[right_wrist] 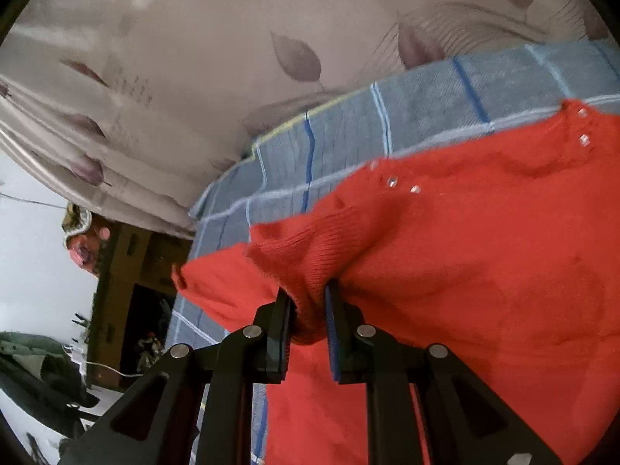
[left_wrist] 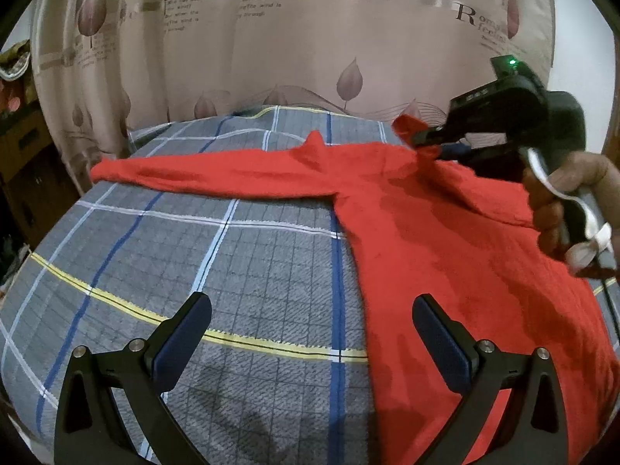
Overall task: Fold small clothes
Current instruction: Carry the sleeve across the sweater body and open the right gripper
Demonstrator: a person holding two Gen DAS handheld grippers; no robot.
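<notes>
Right tongs (right_wrist: 308,302): nearly closed, pinching a bunched ribbed cuff of the red sweater (right_wrist: 465,271); cuff fabric squeezed between the pads, lower centre of the right-wrist view.
Right tongs, other view (left_wrist: 420,137): upper right of the left-wrist frame, tilted down toward the left, cuff lifted off the bed; green light on the body.
Right hand (left_wrist: 565,201): right edge, fingers wrapped round the handle.
Left tongs (left_wrist: 312,321): jaws wide apart, nothing between them, bottom of frame, over the bedspread (left_wrist: 232,255) beside the sweater's hem edge.
Sweater: spread on the plaid bedspread, centre to right; one sleeve stretched out to the left.
Only left view: whole sweater outline, right hand.
Only right view: small clear buttons (right_wrist: 391,182) near the neckline, furniture at lower left.
Backdrop: leaf-print curtain (left_wrist: 271,38).
</notes>
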